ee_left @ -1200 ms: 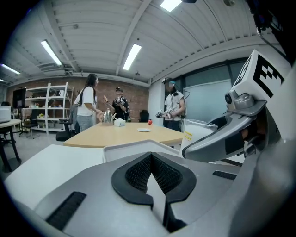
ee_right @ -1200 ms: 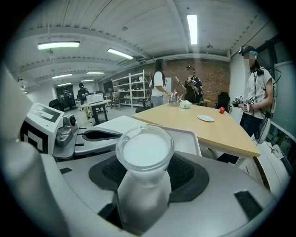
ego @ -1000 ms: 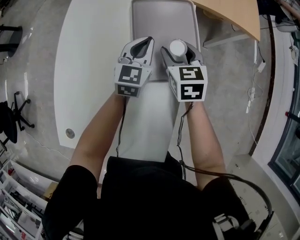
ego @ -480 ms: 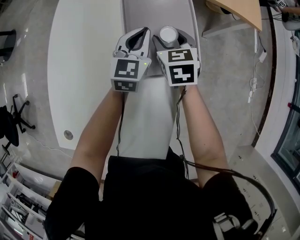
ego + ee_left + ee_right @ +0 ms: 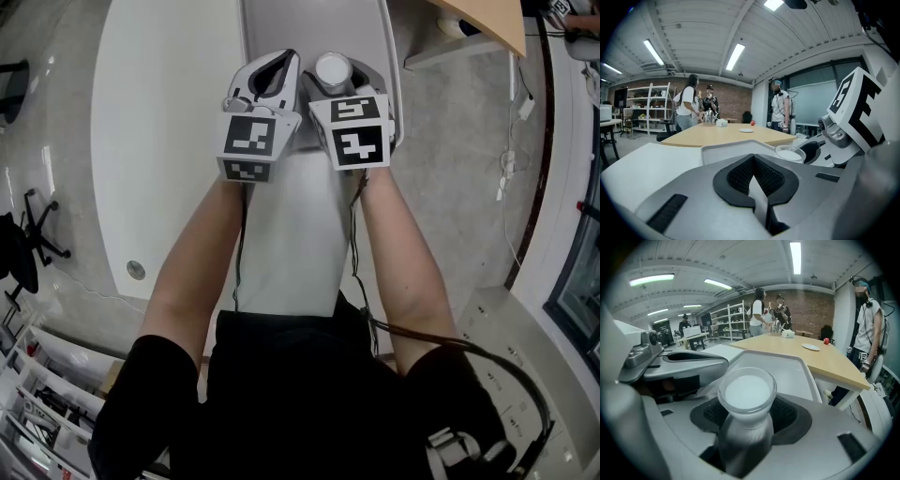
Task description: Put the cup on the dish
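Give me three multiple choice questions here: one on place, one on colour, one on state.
1. The left gripper's jaws are: A wide apart, B together with nothing between, C closed on a spoon.
2. The tray is: A red, B grey, C green.
3. The cup is: A between the right gripper's jaws, B in the left gripper, C on the floor.
Answers: B, its pads meet with nothing between; B, plain grey in the head view; A, the right gripper view shows it clamped.

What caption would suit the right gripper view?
The right hand-held gripper holds a cup, with the grey dish just ahead.
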The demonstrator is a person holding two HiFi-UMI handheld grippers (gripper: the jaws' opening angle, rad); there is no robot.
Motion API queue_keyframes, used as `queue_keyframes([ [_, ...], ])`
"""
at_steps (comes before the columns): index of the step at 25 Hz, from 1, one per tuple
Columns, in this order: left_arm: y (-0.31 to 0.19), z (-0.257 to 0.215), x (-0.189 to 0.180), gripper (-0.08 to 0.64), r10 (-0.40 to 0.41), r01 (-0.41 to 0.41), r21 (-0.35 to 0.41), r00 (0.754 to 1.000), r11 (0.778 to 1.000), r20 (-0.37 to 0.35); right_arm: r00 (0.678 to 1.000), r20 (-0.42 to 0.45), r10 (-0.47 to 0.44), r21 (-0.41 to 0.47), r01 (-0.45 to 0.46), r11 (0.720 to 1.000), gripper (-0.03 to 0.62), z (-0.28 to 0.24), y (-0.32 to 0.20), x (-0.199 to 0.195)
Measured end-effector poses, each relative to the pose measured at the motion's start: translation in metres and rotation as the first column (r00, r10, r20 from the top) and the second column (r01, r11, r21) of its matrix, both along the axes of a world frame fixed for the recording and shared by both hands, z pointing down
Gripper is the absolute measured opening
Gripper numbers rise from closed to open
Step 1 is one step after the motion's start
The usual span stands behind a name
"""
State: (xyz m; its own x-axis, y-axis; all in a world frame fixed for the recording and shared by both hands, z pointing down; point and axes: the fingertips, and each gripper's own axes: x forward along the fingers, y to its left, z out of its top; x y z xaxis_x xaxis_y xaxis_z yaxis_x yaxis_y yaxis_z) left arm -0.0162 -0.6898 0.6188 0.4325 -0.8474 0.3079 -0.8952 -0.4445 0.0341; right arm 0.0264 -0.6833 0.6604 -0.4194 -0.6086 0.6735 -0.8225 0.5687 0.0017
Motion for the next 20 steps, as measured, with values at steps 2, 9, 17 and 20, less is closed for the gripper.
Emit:
queue_keyframes([
  [2,0.000,0.000,0.001,0.000,0.002,-0.002,0.003,1.000,1.000,0.001,1.000,0.015,0.010,0.006,-0.010,1.000,0.252,0.001,-0.001,0.001],
  [9,0.001,0.001,0.003,0.000,0.008,-0.008,0.003,1.000,1.000,0.006,0.997,0.062,0.043,0.006,-0.044,0.999,0.253,0.002,-0.001,0.006],
  [17,0.008,-0.004,0.003,0.000,0.009,-0.008,-0.020,1.000,1.000,0.013,0.994,0.101,0.049,0.048,-0.054,0.997,0.253,-0.013,0.004,0.006],
  [20,0.009,-0.013,-0.001,0.000,0.009,-0.009,-0.011,1.000,1.000,0.015,0.991,0.129,0.043,0.069,-0.053,0.996,0.253,-0.029,0.003,0.005],
])
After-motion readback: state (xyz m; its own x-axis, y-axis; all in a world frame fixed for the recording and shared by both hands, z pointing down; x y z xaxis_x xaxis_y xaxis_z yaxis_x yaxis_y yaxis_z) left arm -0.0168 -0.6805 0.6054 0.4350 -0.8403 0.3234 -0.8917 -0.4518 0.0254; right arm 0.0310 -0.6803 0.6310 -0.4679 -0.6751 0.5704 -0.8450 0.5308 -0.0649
